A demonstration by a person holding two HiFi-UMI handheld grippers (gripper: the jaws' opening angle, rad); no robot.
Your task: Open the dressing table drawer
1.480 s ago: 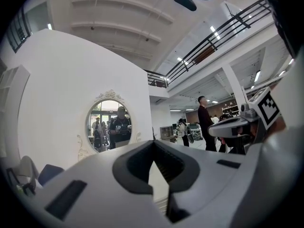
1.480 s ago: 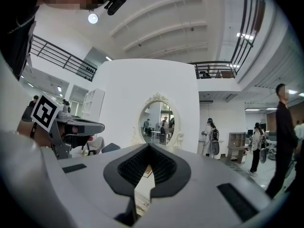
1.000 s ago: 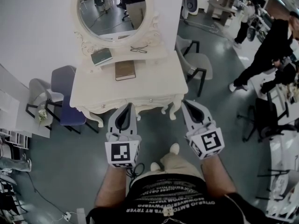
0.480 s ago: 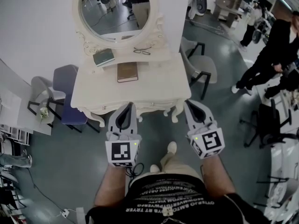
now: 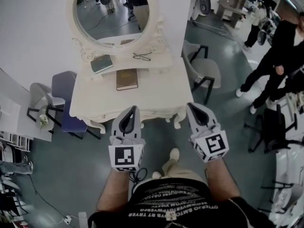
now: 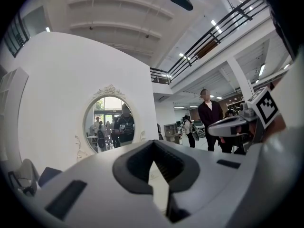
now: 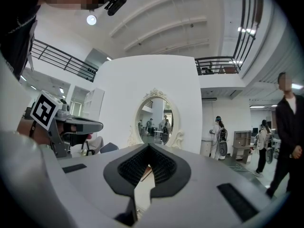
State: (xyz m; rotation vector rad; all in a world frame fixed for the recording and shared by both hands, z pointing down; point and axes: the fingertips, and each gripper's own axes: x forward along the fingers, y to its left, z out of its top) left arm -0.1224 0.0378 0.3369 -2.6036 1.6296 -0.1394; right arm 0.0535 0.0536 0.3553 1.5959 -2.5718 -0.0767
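- Left gripper (image 5: 134,109): jaws clenched tip to tip in the left gripper view, with nothing between them. It is held level, pointing at the dressing table (image 5: 156,91).
- Right gripper (image 5: 190,105): jaws likewise pressed together and empty in the right gripper view, also level and pointing at the table.
- Drawer (image 5: 154,113): set in the table's front apron, between the two gripper tips in the head view, and not pulled out.
- Both tips overlap the table's front edge in the head view. Contact with the drawer cannot be told.
- On the table top: a brown book (image 5: 127,79) near the middle, a green book (image 5: 102,63) and a pair of glasses (image 5: 142,56) on the raised shelf under the oval mirror (image 5: 111,11).
- A blue chair (image 5: 66,99) is noted to the table's left and a grey chair (image 5: 205,69) to its right.
- A person in black (image 5: 280,56) stands well apart, at the right.
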